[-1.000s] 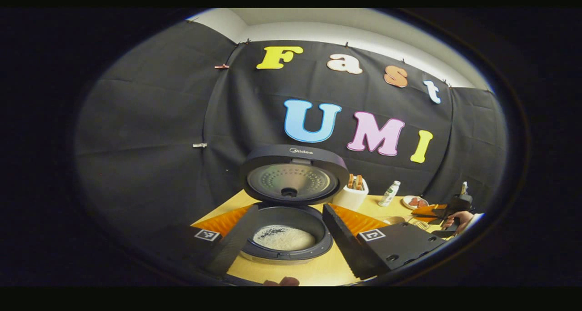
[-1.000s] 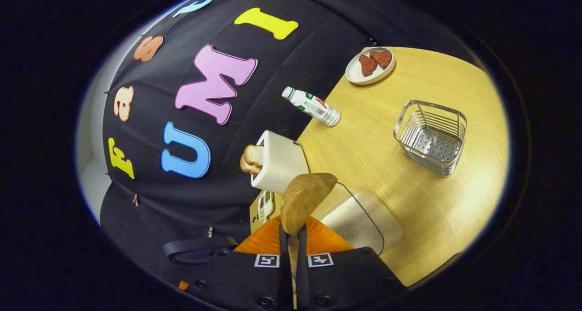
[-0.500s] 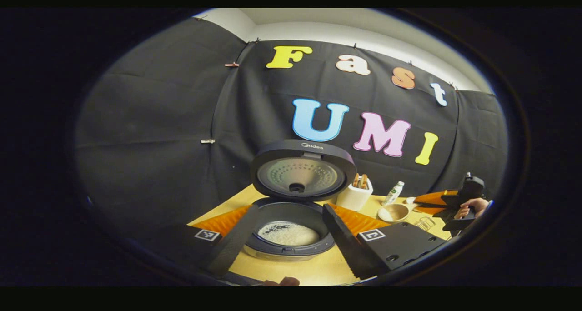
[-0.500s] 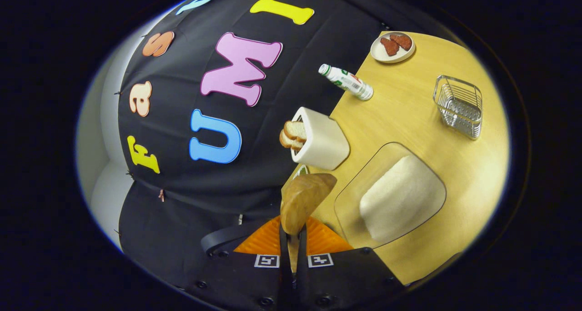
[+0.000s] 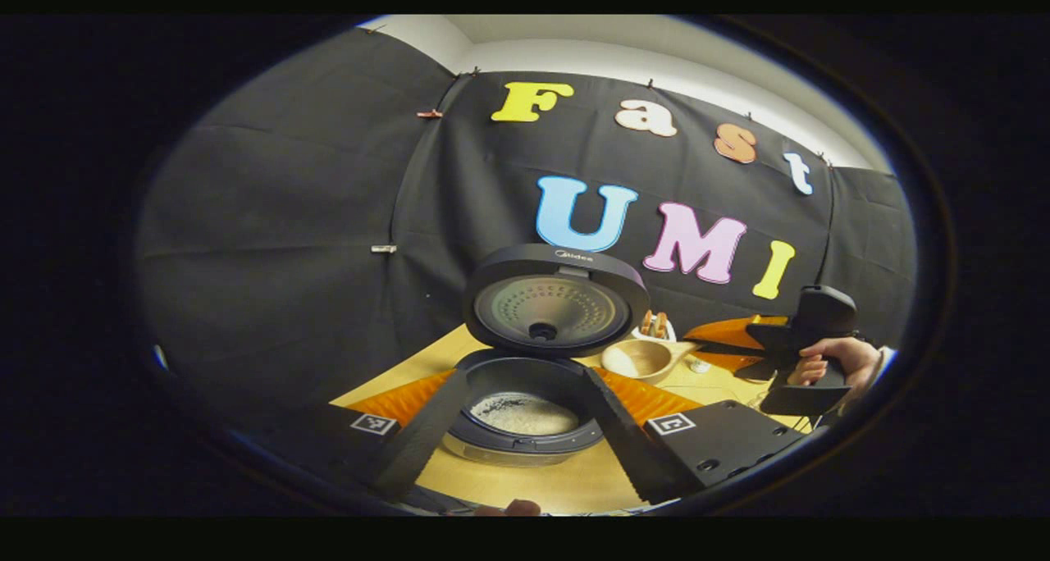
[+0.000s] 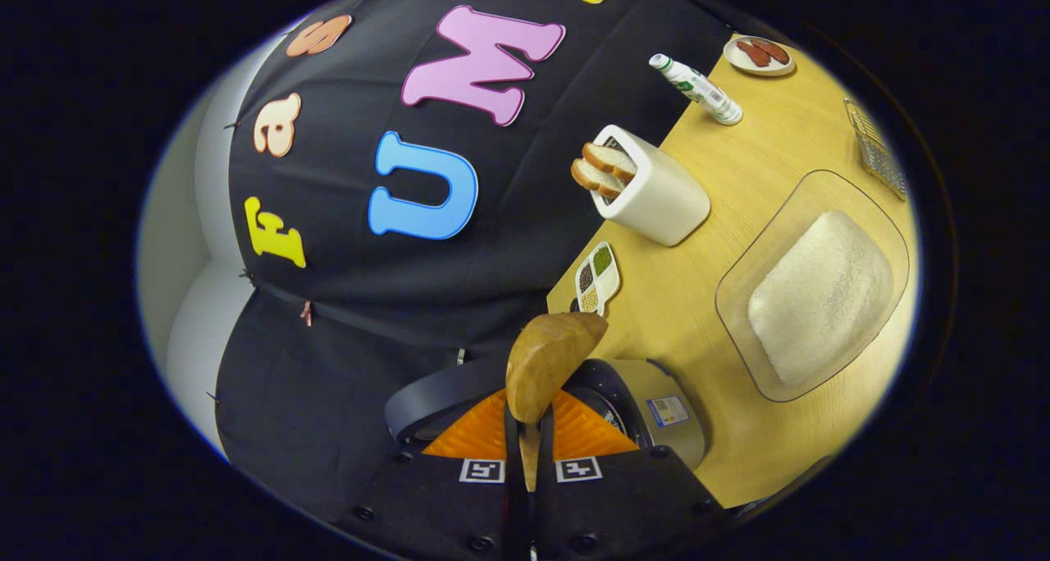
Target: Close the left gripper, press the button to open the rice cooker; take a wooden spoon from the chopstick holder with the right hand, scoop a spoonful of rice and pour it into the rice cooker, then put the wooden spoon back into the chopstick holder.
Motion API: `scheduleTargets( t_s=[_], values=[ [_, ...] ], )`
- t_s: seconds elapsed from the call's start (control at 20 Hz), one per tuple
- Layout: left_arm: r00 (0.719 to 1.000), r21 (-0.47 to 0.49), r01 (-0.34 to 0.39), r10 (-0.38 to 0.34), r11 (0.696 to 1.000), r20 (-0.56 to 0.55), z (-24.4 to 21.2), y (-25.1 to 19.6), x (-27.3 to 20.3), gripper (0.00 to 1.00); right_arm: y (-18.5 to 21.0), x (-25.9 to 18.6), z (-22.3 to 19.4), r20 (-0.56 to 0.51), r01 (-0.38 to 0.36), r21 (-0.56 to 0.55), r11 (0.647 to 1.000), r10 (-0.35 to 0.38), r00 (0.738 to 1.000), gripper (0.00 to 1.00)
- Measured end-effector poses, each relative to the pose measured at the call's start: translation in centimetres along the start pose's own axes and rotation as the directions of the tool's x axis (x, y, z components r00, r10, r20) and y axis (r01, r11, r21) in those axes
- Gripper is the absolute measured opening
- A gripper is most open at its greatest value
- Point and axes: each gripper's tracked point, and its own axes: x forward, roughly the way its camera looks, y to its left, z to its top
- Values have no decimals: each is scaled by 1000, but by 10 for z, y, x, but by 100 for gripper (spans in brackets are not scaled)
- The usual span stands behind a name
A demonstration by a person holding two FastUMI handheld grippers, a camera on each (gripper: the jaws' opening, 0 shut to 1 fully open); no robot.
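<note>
R gripper (image 6: 525,454) clamped on wooden spoon (image 6: 545,364) handle, both fingers pressing it; spoon bowl up beside the rice cooker (image 5: 529,409). In left gripper view the spoon bowl sits just right of the raised lid (image 5: 558,300), looks like some rice in it but small/blurry. Cooker open, rice in the pot. L gripper (image 5: 525,430) fingers apart, straddling the cooker front w/o touching. Rice tray (image 6: 820,286) and bread holder (image 6: 652,188) on table (image 6: 697,315).

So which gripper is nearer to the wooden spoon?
Right. The right gripper grips the wooden spoon itself; the left gripper is in front of the rice cooker, apart from the spoon.
</note>
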Motion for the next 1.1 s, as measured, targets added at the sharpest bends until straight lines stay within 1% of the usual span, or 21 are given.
scheduleTargets(
  t_s=[0.05,0.15,0.2,0.3,0.4,0.45,0.5,0.6,0.65,0.7,0.75,0.8,0.85,1.0,1.05,1.1],
  values=[
    [1000,-3,-1,1,1000,0,1,1,0,98,2,7,-6,0,6,-44,999,-6,1000,8],
    [1000,-6,-5,5,1000,1,1,4,0,98,2,19,-16,4,24,-141,990,-24,1000,8],
    [1000,-7,-7,7,1000,0,0,7,-1,95,2,23,-21,9,34,-189,981,-33,999,8],
    [1000,-8,-9,9,1000,-1,0,10,0,95,3,33,-31,10,45,-273,961,-44,999,8],
    [1000,-8,-12,12,1000,-4,-2,13,2,95,8,38,-39,17,54,-372,927,-51,999,8],
    [1000,-9,-11,11,1000,-4,0,13,3,96,12,40,-42,25,56,-434,899,-50,998,8],
    [1000,-9,-11,11,1000,-5,0,13,4,99,15,42,-45,34,58,-502,863,-48,998,8],
    [1000,-14,-11,11,1000,-7,-2,18,4,98,23,45,-51,42,57,-616,785,-40,998,8],
    [1000,-18,-11,11,1000,-8,-1,19,5,95,26,46,-56,41,54,-661,748,-36,999,8],
    [1000,-19,-11,11,1000,-8,-1,19,7,98,28,47,-60,38,50,-693,719,-32,999,8],
    [1000,-19,-13,13,1000,-7,0,19,7,95,31,49,-65,34,44,-720,692,-28,999,8],
    [1000,-19,-12,12,1000,-7,-2,20,8,99,33,50,-70,29,39,-745,666,-25,999,8],
    [1000,-20,-12,12,1000,-6,-1,20,8,95,34,51,-74,27,34,-770,637,-21,999,8],
    [1000,-22,-9,9,1000,-6,-1,21,8,95,41,50,-83,24,18,-838,545,4,1000,8],
    [1000,-22,-8,8,1000,-6,-1,21,9,98,44,49,-85,23,12,-856,517,15,1000,8],
    [1000,-23,-7,7,1000,-7,-2,21,9,95,47,48,-89,21,5,-873,488,26,999,8]
  ],
)
